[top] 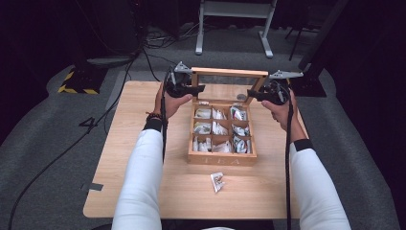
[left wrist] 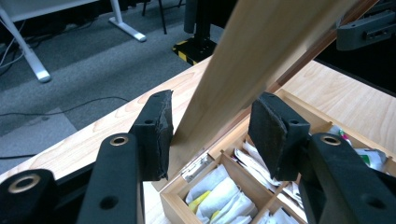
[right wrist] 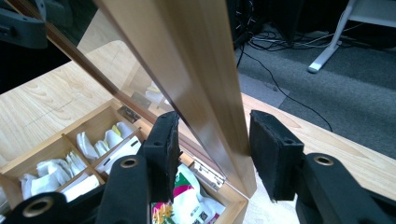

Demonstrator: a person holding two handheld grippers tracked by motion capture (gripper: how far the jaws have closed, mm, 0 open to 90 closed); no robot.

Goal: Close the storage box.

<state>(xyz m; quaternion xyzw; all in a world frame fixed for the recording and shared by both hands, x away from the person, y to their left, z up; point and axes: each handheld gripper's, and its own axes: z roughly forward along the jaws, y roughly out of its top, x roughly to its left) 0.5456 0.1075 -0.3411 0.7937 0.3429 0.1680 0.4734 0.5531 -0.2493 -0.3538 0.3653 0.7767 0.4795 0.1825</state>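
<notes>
We hold the tea box's raised lid (top: pixel 229 73) between open jaws: left hand-held gripper (top: pixel 200 88) and right hand-held gripper (top: pixel 251 94), both around its side edges, neither clamping it.

— What are you wearing?
— Long white sleeves (top: pixel 139 187) with black cuffs, plus a beaded bracelet (top: pixel 153 115) on your left wrist.
— And the grippers?
— Left gripper (top: pixel 198 88) and right gripper (top: pixel 250 94): black, brass-ringed screw holes, grey three-cornered plates, trailing black cables (top: pixel 288 172).
</notes>
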